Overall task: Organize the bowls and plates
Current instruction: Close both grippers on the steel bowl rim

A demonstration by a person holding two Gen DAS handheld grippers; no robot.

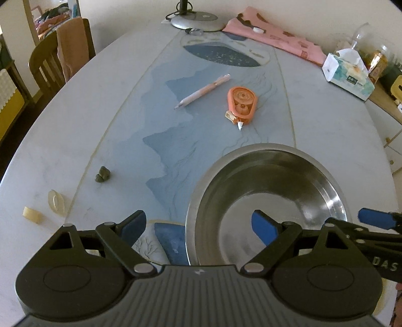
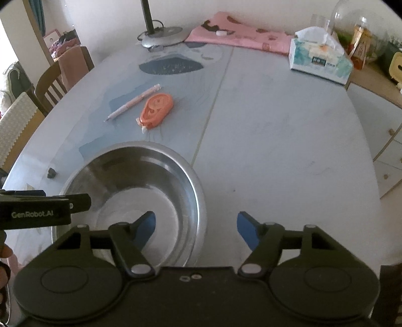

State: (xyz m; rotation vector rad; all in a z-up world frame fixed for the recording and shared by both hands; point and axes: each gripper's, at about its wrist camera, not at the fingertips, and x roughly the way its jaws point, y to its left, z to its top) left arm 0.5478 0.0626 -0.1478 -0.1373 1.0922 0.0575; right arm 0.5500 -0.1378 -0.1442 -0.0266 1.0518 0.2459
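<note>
A steel bowl (image 1: 266, 201) sits on the table near its front edge; it also shows in the right wrist view (image 2: 133, 191). My left gripper (image 1: 198, 226) is open, its jaws straddling the bowl's left rim, one finger outside and one inside. My right gripper (image 2: 196, 229) is open, its jaws straddling the bowl's right rim. The right gripper's blue fingertip (image 1: 374, 218) shows at the right edge of the left wrist view. No plate shows in either view.
A pink pen (image 1: 203, 91), an orange correction tape (image 1: 242, 103), a small dark lump (image 1: 102, 174) and tape bits (image 1: 56, 201) lie on the table. A lamp base (image 1: 198, 20), pink cloth (image 1: 273, 35) and tissue box (image 1: 348, 75) stand at the back. A chair (image 1: 57, 57) stands left.
</note>
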